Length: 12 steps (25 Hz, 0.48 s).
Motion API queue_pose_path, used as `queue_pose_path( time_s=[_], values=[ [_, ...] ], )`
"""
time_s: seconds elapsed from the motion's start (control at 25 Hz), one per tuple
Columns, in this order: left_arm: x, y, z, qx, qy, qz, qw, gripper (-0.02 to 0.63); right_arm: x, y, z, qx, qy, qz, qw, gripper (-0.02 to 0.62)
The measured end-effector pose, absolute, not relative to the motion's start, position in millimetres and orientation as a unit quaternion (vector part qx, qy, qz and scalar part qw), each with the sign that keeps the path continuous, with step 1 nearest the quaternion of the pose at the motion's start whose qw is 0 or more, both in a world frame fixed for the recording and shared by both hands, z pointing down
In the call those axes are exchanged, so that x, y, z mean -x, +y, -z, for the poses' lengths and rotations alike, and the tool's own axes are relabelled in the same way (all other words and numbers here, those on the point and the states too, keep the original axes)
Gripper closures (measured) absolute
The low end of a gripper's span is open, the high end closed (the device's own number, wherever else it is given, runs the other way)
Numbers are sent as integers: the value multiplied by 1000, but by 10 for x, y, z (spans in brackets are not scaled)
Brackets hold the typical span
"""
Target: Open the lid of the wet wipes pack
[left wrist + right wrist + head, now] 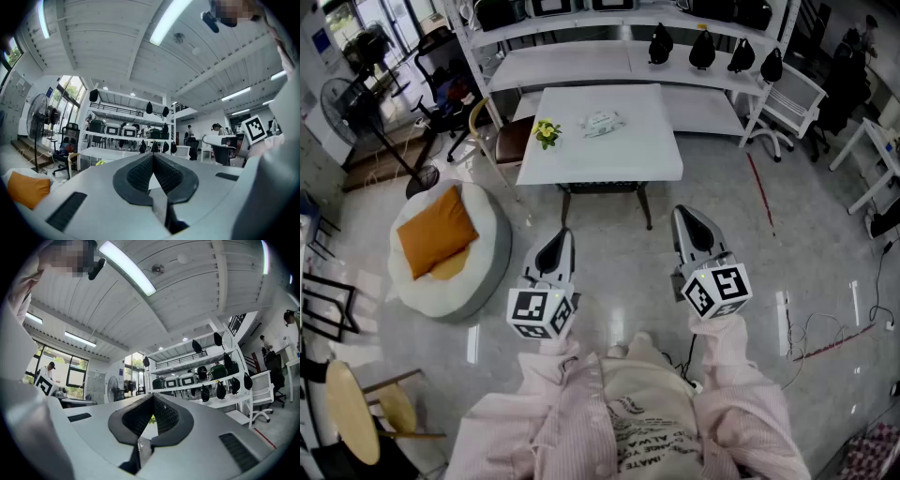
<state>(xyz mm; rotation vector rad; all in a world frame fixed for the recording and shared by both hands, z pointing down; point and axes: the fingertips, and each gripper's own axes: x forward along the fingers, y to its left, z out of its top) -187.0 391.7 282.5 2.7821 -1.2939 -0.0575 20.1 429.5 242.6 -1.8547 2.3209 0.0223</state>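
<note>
Holding both tools out level in front of me, I see the left gripper (561, 242) and the right gripper (682, 217) side by side over the bare floor, apart from each other. Each carries its marker cube at the back, near my sleeves.

In the left gripper view the jaws are closed: the two dark ribbed pads (140, 174) meet at their tips and nothing sits between them. The right gripper view shows the same, pads pressed together at the tips and no object caught in them.

The wet wipes pack (603, 123) lies flat on the white worktop (628, 155), straight ahead of both jaws and well apart from them, a little nearer the line of the left jaws than the right. Neither gripper touches it. From here the pack is too small for me to tell how its lid stands. A small bunch of yellow flowers (547, 132) sits on the same worktop, just to the left of the pack and ahead of the left jaws.

To the left of the left jaws, a pale beanbag (483, 258) rests on the floor with an orange cushion (436, 230) on top. Beyond the worktop, past the jaws, white shelves (581, 66) carry dark bags, and a white chair (792, 98) stands ahead and to the right of the right jaws.
</note>
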Motion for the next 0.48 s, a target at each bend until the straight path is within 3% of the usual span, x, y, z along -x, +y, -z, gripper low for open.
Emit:
queue_pose_path(
  time_s=[0.48],
  values=[
    [2113, 3928, -2886, -893, -447, 13, 40, 607, -194, 4398, -2573, 601, 794, 17, 89, 595]
  ],
)
